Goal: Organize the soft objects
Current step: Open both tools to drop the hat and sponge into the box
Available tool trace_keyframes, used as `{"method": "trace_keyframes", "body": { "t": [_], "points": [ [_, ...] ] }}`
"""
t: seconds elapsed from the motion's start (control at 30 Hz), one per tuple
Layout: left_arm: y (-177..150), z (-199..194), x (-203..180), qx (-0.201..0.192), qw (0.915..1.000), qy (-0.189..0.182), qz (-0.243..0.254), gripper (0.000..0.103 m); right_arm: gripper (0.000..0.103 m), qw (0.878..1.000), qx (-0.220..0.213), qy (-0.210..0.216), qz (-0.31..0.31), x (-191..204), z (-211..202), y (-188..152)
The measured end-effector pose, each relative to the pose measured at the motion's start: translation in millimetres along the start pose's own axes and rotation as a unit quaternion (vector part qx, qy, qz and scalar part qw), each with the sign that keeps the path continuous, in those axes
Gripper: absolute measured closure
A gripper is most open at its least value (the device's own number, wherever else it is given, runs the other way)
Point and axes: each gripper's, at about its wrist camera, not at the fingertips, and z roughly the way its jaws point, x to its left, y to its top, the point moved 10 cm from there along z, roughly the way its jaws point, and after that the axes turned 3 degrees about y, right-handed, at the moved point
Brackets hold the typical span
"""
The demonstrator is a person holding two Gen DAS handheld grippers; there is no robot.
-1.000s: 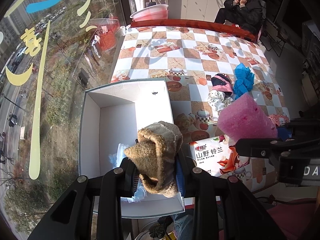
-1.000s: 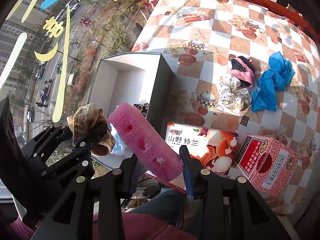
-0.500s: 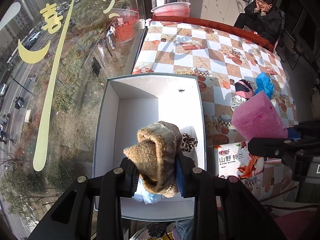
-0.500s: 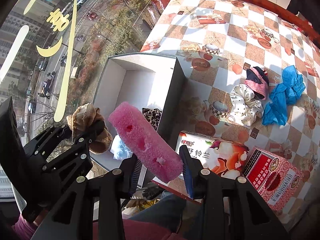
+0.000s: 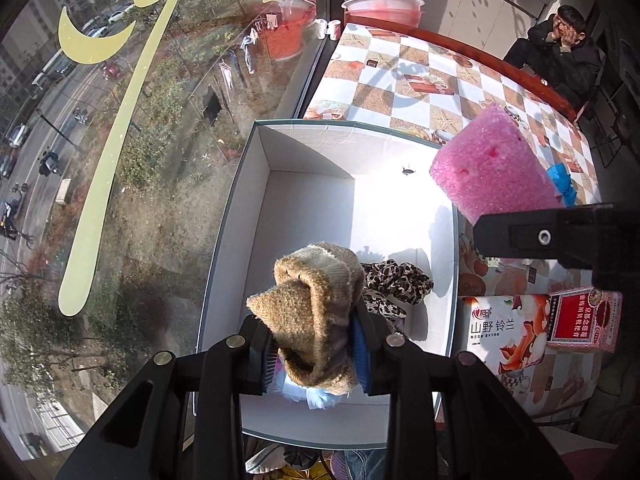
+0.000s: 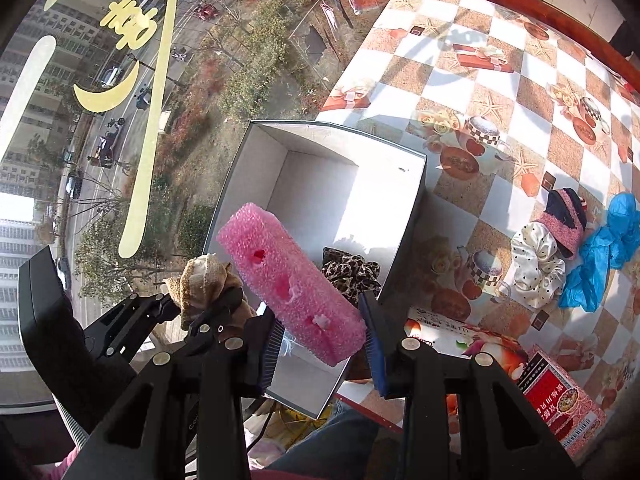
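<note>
My left gripper [image 5: 314, 354] is shut on a brown knitted sock [image 5: 316, 312] and holds it over the near end of the open white box [image 5: 256, 200]. My right gripper [image 6: 324, 346] is shut on a pink foam sponge [image 6: 288, 280], held above the box's [image 6: 404, 216] near right side; the sponge also shows in the left wrist view [image 5: 492, 168]. Inside the box lie a leopard-print scrunchie [image 5: 396, 280] and a pale blue item [image 5: 316, 396], mostly hidden under the sock.
On the checked tablecloth [image 6: 480, 92] to the right lie a white dotted scrunchie [image 6: 536, 268], a pink and dark knitted item [image 6: 564, 220] and a blue cloth [image 6: 608, 248]. Two printed cartons [image 5: 504, 332] [image 6: 560, 396] stand by the box. A window runs along the left. A person [image 5: 560, 52] sits at the far end.
Both grippers have moved left and forward with their loads. The box interior and the leopard scrunchie show more fully, and the sponge has come over the box's right side.
</note>
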Motion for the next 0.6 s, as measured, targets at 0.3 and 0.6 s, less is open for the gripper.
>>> {"method": "trace_keyframes", "body": {
  "t": [0.3,0.6],
  "points": [
    [-5,2,-7,0.0,0.9999,-0.015,0.005,0.023,0.055,1.0,0.0,0.016,-0.001,8,6,16],
    [9,-20,-29,-0.035,0.9965,-0.076,-0.002,0.013,0.006,0.996,-0.009,0.04,0.074,-30,-27,11]
  ]
}}
